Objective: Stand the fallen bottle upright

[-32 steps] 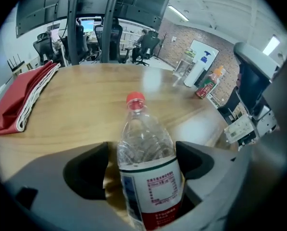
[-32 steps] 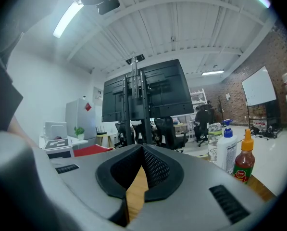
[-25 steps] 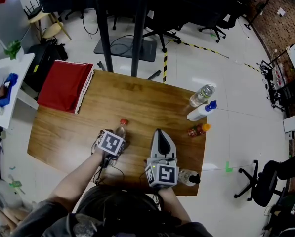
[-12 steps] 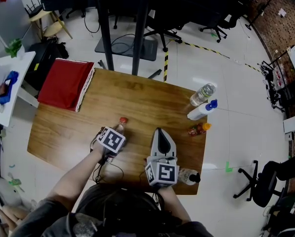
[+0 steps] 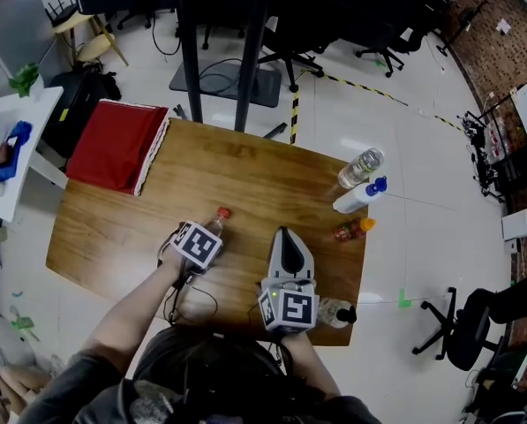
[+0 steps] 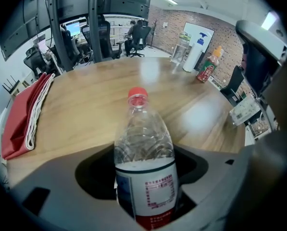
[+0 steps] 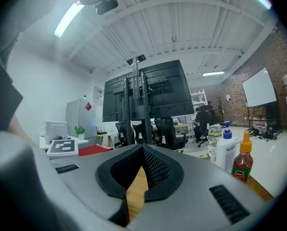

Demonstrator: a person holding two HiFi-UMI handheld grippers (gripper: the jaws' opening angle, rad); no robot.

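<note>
left claw (image 6: 145, 153) jaws have just been closing round the clear plastic red-capped bottle (image 6: 143, 129), pads not yet pressing; it lies flat on the wooden worktop (image 5: 245, 170), so lifting looks next. right claw (image 7: 142, 150) closed, empty. count: two claws; five bottles, adding clear water bottle (image 5: 361, 168), white blue-capped bottle (image 5: 357, 198), red sauce bottle (image 5: 351, 230), dark-capped clear bottle (image 5: 334, 314); one red folded cloth (image 5: 116, 147).

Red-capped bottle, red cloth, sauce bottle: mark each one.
red-capped bottle (image 6: 144, 143), left gripper view, clear body above the label
red cloth (image 5: 117, 144), head view, middle of the folded cloth
sauce bottle (image 7: 243, 163), right gripper view, red body below the neck
</note>
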